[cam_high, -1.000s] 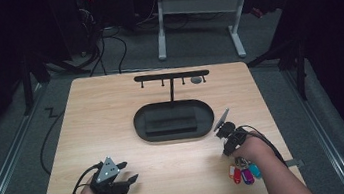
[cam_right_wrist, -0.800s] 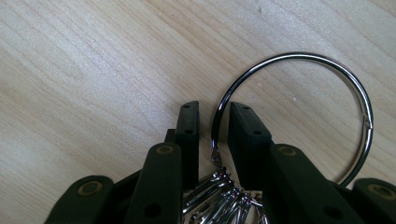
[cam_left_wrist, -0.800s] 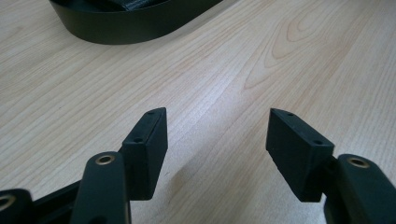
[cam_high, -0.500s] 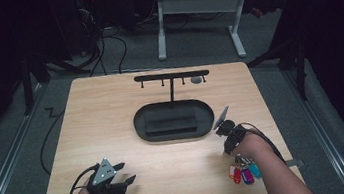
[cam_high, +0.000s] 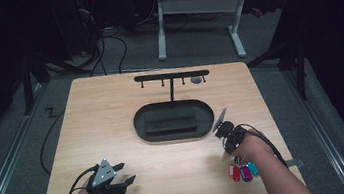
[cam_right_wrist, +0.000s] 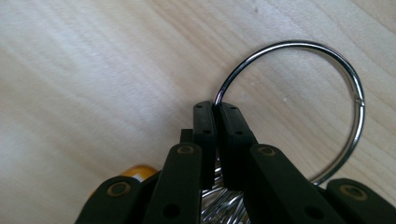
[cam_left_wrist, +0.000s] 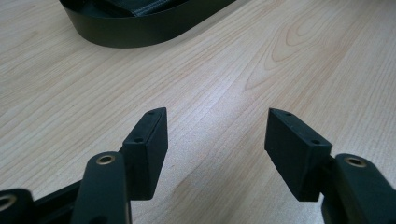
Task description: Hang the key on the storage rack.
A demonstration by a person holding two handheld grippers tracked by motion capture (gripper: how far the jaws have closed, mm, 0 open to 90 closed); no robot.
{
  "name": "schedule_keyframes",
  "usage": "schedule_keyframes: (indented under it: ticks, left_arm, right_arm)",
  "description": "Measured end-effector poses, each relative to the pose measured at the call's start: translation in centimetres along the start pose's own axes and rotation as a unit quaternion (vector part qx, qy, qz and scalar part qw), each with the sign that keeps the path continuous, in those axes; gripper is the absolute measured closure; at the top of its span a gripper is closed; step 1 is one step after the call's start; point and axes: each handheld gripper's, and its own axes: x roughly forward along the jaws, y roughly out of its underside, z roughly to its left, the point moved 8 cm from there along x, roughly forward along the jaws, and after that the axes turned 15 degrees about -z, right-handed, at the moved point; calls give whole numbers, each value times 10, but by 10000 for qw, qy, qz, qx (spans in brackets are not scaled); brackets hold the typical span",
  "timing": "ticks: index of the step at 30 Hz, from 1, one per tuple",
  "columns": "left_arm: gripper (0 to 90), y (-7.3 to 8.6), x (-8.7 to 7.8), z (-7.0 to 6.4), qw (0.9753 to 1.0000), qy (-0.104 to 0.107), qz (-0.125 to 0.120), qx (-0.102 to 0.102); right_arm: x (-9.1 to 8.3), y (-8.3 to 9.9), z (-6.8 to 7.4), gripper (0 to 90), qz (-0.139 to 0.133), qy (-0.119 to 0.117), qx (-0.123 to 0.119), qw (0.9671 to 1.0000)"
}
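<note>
Wooden worktop (cam_high: 112, 115): right gripper (cam_right_wrist: 217, 108) clamps key ring (cam_right_wrist: 327, 51) near right edge; left gripper (cam_left_wrist: 215, 135) wide open, front-left corner.

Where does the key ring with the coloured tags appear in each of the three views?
High view: the key ring hangs under the right gripper at lower right, its tags just above the near table edge.
Left gripper view: the ring is not in it; open jaws over bare wood, with the black oval tray at the top.
Right gripper view: the metal ring arcs at centre right, clamped between the shut jaws.
Shared landmark: the pale wooden table.
</note>
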Motion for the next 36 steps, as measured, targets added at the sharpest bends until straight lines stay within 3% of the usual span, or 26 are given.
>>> schedule_keyframes:
  ticks: [5, 6, 11, 14, 15, 22, 26, 30, 36]
  left_arm:
    - [401, 0, -2, 0, 9999, -52, -14, 117]
    - [401, 0, -2, 0, 9999, -66, -27, 91]
    - [406, -1, -3, 1, 9998, -117, -50, 138]
    - [407, -3, -3, -1, 9996, -129, -79, 217]
    - [407, -3, -3, -2, 9996, -131, -85, 250]
    - [408, -3, 0, -4, 9996, -87, -59, 266]
    - [410, -2, 3, -4, 9993, -105, -58, 355]
    - [409, -2, 4, -5, 9994, -88, -56, 342]
    - [407, -3, 4, -4, 9994, -112, -139, 302]
  right_arm:
    - [-17, -1, 4, 869, -108, -71, -73, 9999]
    - [-20, -2, 2, 869, -157, -80, -220, 9996]
    - [-41, -1, 4, 870, -224, -51, -322, 9992]
    - [-52, -1, 5, 872, -296, 59, -350, 9989]
    - [-56, -2, 3, 873, -317, 102, -473, 9983]
    - [-83, -7, 2, 877, -420, 311, -733, 9959]
    - [-98, -8, 3, 877, -504, 312, -674, 9960]
    - [-111, -8, 6, 878, -713, 103, -392, 9966]
    - [-125, -8, 6, 878, -756, 202, -353, 9963]
